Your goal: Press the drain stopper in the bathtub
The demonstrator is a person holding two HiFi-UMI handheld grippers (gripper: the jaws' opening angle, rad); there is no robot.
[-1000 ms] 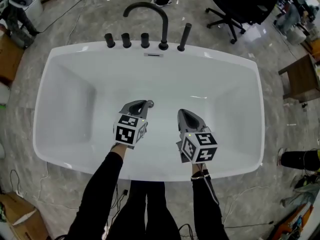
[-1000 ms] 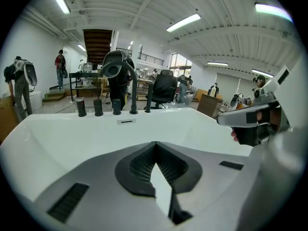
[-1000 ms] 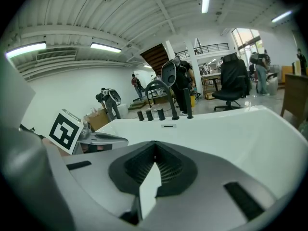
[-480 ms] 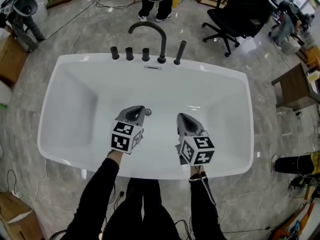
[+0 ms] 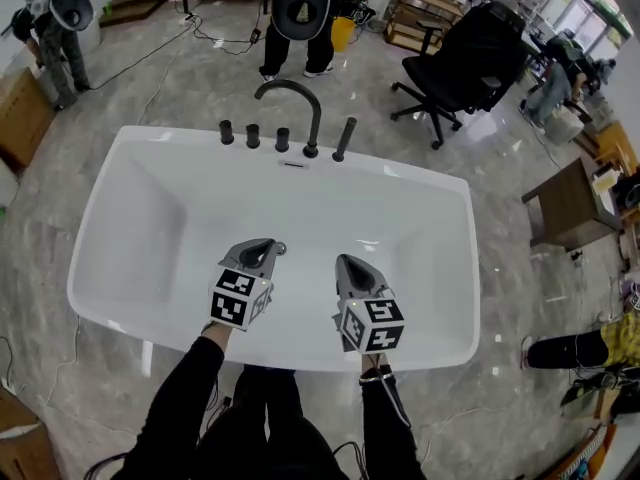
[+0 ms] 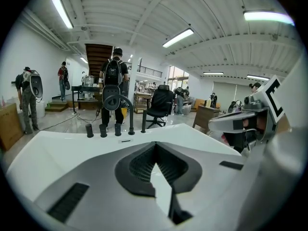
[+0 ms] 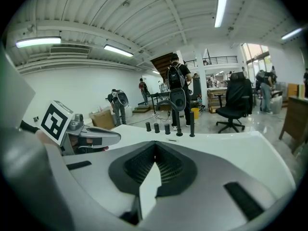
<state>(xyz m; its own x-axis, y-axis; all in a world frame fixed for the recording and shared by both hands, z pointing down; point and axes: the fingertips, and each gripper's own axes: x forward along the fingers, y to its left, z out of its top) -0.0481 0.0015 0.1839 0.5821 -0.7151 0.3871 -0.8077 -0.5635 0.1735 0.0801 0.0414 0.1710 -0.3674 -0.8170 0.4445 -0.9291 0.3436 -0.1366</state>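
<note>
The white bathtub (image 5: 120,218) fills the middle of the head view, with a black arched faucet (image 5: 295,103) and several black knobs (image 5: 252,135) on its far rim. The small round metal drain stopper (image 5: 280,249) lies on the tub floor. My left gripper (image 5: 260,249) is shut and empty, its tips just left of the stopper; whether they touch is unclear. My right gripper (image 5: 349,262) is also shut and empty, over the tub floor to the stopper's right. In both gripper views the jaws meet at the tips (image 6: 155,145) (image 7: 155,146) and aim at the faucet (image 6: 126,110) (image 7: 176,110); the stopper is hidden there.
A person (image 5: 298,13) stands just behind the faucet. A black office chair (image 5: 470,58) is at the back right, a wooden side table (image 5: 570,203) to the right, a cardboard box (image 5: 22,113) to the left. Cables run over the marble floor (image 5: 150,58).
The head view has drawn back and shows more of the room. Both grippers have slid toward the tub's near side and stay shut; the left one remains beside the stopper.
</note>
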